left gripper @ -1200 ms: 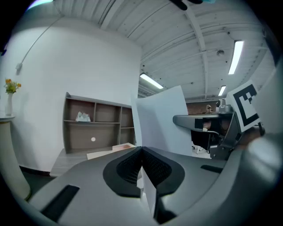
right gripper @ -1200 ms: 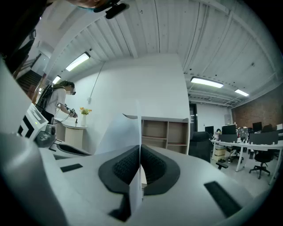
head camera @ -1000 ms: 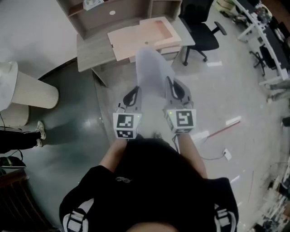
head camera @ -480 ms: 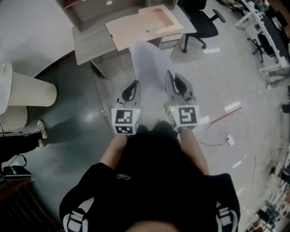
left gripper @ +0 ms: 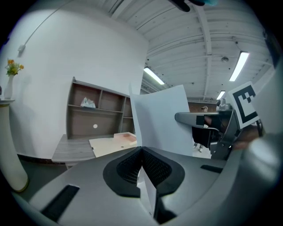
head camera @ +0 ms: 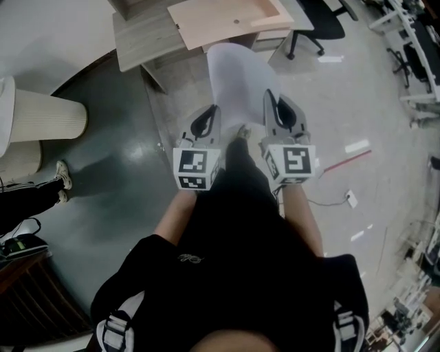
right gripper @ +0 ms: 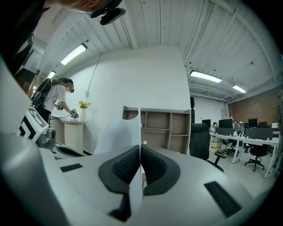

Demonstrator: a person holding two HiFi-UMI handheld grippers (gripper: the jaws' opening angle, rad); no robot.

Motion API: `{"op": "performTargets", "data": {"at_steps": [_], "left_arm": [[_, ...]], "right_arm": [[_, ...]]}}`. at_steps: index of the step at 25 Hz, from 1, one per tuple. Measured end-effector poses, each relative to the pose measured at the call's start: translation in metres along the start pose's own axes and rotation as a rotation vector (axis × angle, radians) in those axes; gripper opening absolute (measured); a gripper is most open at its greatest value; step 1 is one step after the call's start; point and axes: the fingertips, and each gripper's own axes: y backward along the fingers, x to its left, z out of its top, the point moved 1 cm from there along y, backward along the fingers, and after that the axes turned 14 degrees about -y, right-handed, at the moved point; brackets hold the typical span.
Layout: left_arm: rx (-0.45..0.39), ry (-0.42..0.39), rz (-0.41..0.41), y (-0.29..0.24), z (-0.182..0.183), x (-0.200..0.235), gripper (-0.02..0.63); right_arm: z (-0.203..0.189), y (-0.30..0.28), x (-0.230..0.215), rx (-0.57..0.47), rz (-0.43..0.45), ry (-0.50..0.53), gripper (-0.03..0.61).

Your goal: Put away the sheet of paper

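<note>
White sheet of paper (head camera: 237,75) in left claw (left gripper: 141,152) and right claw (right gripper: 140,150)

The paper (head camera: 237,75) is plain white. Both the left gripper (head camera: 212,110) and right gripper (head camera: 269,96) are grey, with black-and-white square-patterned cubes (head camera: 196,168). The desk (head camera: 141,41) is grey woodgrain, the board (head camera: 220,17) on it pale peach, the floor (head camera: 117,165) beside it dark glossy green-grey.

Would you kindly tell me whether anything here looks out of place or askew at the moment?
The pale wooden board lies skewed on the grey desk, one corner seeming to jut past the desk's front edge. A thin red stick lies loose on the floor at the right. The sheet of paper looks undamaged.
</note>
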Motion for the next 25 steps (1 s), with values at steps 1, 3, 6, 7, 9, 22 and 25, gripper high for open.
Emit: {"op": "performTargets", "data": {"at_steps": [1, 3, 6, 7, 9, 22, 25], "left_arm": [[0.005, 0.001, 0.006, 0.0, -0.002, 0.002, 0.044], [0.012, 0.0, 0.016, 0.001, -0.005, 0.003, 0.044], [0.015, -0.008, 0.026, -0.001, -0.005, 0.005, 0.044], [0.015, -0.009, 0.028, -0.003, -0.005, 0.006, 0.044], [0.017, -0.011, 0.03, -0.008, -0.005, 0.006, 0.044], [0.058, -0.03, 0.014, -0.089, 0.013, 0.013, 0.045], [0.076, -0.02, -0.001, -0.124, 0.02, 0.016, 0.046]], "right_arm": [[-0.002, -0.002, 0.001, 0.001, 0.008, -0.004, 0.018], [-0.004, -0.005, 0.001, 0.004, 0.019, -0.011, 0.017], [-0.005, -0.009, 0.001, 0.004, 0.029, -0.012, 0.018], [-0.005, -0.011, 0.0, 0.002, 0.032, -0.013, 0.017], [-0.006, -0.015, -0.002, -0.002, 0.039, -0.014, 0.018], [0.003, -0.069, -0.064, -0.005, 0.035, -0.053, 0.018], [0.012, -0.092, -0.092, -0.014, 0.03, -0.057, 0.018]]}}
